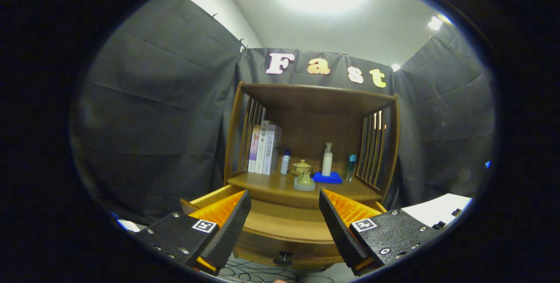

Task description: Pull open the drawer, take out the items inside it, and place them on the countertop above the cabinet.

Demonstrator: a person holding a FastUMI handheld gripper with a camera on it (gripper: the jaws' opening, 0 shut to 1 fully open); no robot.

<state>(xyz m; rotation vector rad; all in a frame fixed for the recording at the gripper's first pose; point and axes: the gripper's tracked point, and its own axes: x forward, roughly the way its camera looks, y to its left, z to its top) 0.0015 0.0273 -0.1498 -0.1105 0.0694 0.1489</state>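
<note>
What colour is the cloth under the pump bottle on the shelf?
Blue. The cloth shows best in the gripper view, beyond the open fingers.

Beyond the open jaws, the counter (pixel 267 186) carries upright books (pixel 264 147), a small bottle (pixel 285 162), a lidded pot (pixel 302 176), a pump bottle (pixel 327 159) on a blue cloth (pixel 328 178), and a teal bottle (pixel 351 166).

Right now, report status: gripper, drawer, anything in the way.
Gripper open, holding nothing, fingers apart above the drawer. Drawer pulled out, knob below the fingers. Countertop already carries a teapot, books, bottles. Nothing in the way.

Gripper-mounted, near, facing cabinet (pixel 310 143) front
</note>
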